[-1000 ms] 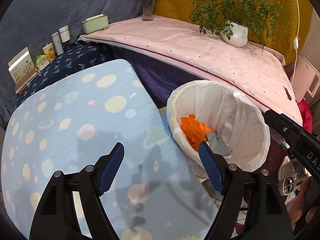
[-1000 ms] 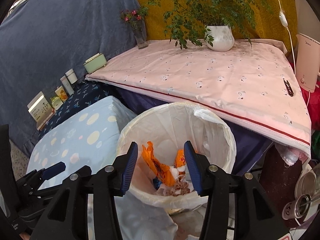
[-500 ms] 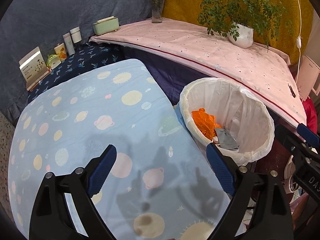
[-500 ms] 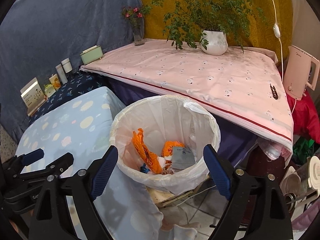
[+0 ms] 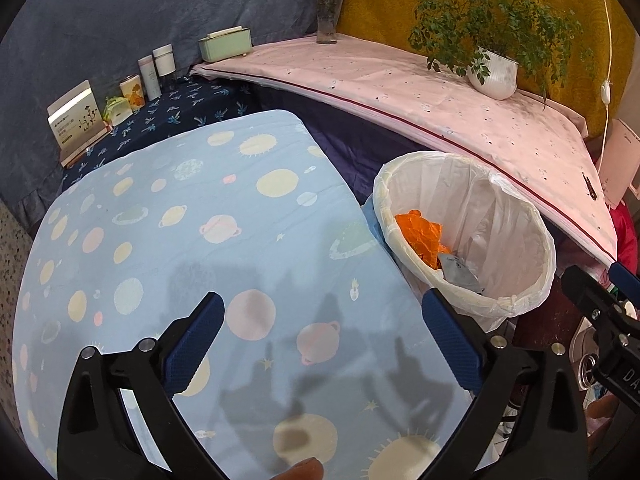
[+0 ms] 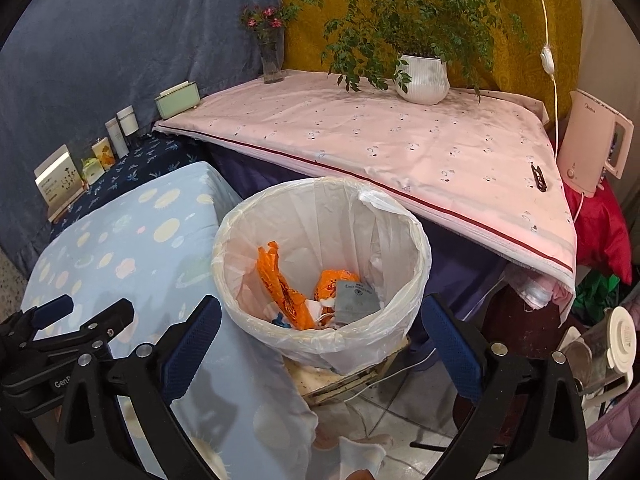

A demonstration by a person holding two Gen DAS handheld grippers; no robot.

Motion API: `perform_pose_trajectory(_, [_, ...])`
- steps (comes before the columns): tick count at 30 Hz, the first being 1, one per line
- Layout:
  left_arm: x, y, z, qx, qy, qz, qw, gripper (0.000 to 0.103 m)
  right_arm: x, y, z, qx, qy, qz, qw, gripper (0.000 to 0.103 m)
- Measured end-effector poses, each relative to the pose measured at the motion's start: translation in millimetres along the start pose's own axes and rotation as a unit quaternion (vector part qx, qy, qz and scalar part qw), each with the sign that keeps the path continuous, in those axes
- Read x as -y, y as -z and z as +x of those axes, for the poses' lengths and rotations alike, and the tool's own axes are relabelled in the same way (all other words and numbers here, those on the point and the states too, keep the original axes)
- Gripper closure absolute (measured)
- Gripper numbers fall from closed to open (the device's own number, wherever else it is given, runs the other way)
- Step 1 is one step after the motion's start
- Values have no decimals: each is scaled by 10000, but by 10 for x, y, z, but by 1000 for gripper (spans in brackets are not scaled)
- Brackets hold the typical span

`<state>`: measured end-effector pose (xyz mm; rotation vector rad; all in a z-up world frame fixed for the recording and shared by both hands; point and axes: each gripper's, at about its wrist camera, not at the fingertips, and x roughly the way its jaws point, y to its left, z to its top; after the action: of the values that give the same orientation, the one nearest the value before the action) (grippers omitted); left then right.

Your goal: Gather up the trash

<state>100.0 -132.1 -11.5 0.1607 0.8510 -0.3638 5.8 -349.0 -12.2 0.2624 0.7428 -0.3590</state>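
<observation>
From the left wrist view, the left gripper (image 5: pixel 322 322) is hovering over the blue planet-print surface (image 5: pixel 168 216), its fingers (image 5: pixel 196 338) opening wide with nothing between them, only bare cloth below. The trash bin (image 5: pixel 516 300), lined with a white bag, is sitting just off the surface's right edge, low enough that things can be dropped into it from above. An orange wrapper (image 5: pixel 420 234) and a grey packet (image 5: pixel 458 268) are lying inside it, so the trash seems to be already collected there. At the far right edge, part of the right gripper (image 5: pixel 604 304) is showing beside the bin. From the right wrist view, the right gripper (image 6: pixel 320 336) is hanging near the bin (image 6: pixel 320 344), pointed down at its mouth, and its fingers (image 6: pixel 450 344) are also spreading apart, released and empty; the bin's near rim is showing between them but is not touched. Inside, orange wrappers (image 6: pixel 280 284), the grey packet (image 6: pixel 354 296) and some small white scraps are resting on the bottom. The left gripper (image 6: pixel 80 312) is appearing at the near left over the blue surface (image 6: pixel 132 240). The pink-covered surface (image 6: pixel 380 148) on the far side is carrying a potted plant (image 6: pixel 422 78) and a vase, and no loose trash is visible on it, though a small dark clip is lying near its right corner.
</observation>
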Motion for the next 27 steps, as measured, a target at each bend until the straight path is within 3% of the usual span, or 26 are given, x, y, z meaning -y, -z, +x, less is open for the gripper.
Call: perform_pose_trajectory(27, [56,23,14,-87,17,-76,9999,8,-5,142,61,-209,248,-249,9992,6])
